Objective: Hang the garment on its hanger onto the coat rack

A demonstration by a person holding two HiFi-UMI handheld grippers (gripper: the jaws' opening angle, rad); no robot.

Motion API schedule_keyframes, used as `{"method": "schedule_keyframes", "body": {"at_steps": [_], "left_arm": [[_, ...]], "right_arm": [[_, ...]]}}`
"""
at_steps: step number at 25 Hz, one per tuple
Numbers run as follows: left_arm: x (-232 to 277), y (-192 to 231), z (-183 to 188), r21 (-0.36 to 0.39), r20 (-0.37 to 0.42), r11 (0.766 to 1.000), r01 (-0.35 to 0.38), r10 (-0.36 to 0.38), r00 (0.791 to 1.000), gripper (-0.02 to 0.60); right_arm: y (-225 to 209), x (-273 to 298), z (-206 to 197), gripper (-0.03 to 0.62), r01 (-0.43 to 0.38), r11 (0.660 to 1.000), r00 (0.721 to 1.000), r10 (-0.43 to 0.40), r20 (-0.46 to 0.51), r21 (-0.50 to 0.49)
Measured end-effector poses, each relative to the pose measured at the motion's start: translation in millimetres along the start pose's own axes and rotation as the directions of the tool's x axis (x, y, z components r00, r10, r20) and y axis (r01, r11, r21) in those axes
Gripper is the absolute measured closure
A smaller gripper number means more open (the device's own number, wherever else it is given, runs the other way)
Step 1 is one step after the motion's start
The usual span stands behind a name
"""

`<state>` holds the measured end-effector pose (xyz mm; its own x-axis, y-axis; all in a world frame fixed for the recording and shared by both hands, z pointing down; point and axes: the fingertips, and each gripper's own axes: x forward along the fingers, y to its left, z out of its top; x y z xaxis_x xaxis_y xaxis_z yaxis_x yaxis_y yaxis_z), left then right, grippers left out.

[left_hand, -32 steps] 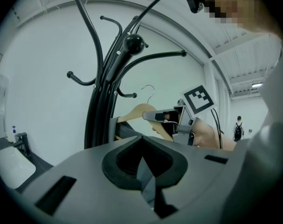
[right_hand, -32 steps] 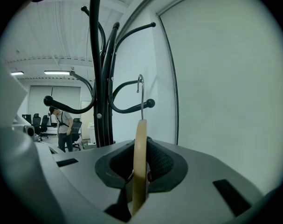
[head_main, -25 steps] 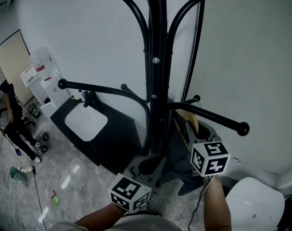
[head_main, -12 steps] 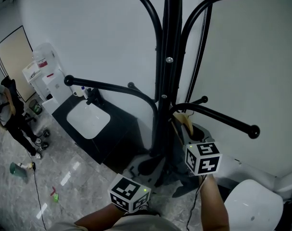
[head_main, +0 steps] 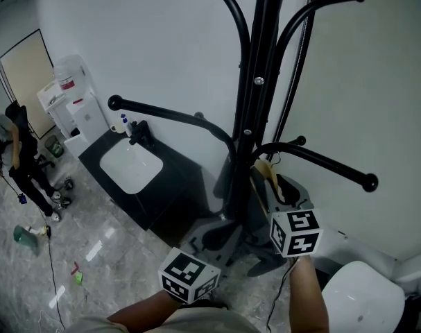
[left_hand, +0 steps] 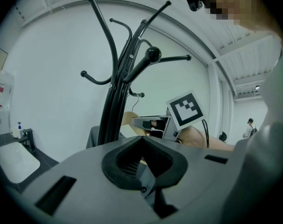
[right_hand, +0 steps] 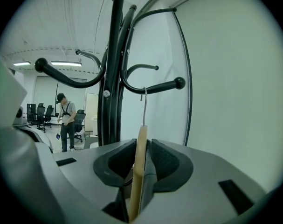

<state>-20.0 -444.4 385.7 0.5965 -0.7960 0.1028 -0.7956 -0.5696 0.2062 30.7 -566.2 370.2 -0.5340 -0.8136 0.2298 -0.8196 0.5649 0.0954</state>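
The black coat rack (head_main: 255, 109) stands right in front of me, its pole (right_hand: 112, 78) filling the right gripper view. My right gripper (right_hand: 140, 164) is shut on the wooden hanger (right_hand: 139, 171). The hanger's wire hook (right_hand: 144, 107) reaches up to a ball-tipped rack arm (right_hand: 153, 87); whether it rests on the arm I cannot tell. In the head view the hanger (head_main: 273, 175) sits under the lower right arm (head_main: 321, 165), just above the right marker cube (head_main: 295, 232). Grey garment (left_hand: 146, 177) fabric is pinched in my left gripper (left_hand: 142, 164), which is low beside the left cube (head_main: 188, 276).
A black cabinet with a white basin (head_main: 130, 166) stands left of the rack, with a water dispenser (head_main: 75, 106) beyond it. A person (head_main: 16, 161) stands at the far left. A white rounded seat (head_main: 363, 293) is at bottom right. The wall is close behind the rack.
The rack has slid right in the head view. My right gripper with the hanger now sits closer to the pole, under the lower right arm. The left gripper has stayed low.
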Motion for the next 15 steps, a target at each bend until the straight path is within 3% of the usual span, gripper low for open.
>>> {"method": "schedule_keyframes", "body": {"at_steps": [8,15], "left_arm": [[-1.5,-24.7,0.9,0.009,0.009,1.000,0.010,-0.010,1.000,0.577],[-8.8,-55.7,-3.1,0.036,0.002,0.999,0.027,-0.027,1.000,0.577]], "right_arm": [[3.0,-59.1,6.7,0.514,0.033,0.999,0.997,-0.034,0.070,0.021],[25.2,-122.2,-9.7,0.554,-0.071,0.987,0.992,0.055,0.114,0.143]]}}
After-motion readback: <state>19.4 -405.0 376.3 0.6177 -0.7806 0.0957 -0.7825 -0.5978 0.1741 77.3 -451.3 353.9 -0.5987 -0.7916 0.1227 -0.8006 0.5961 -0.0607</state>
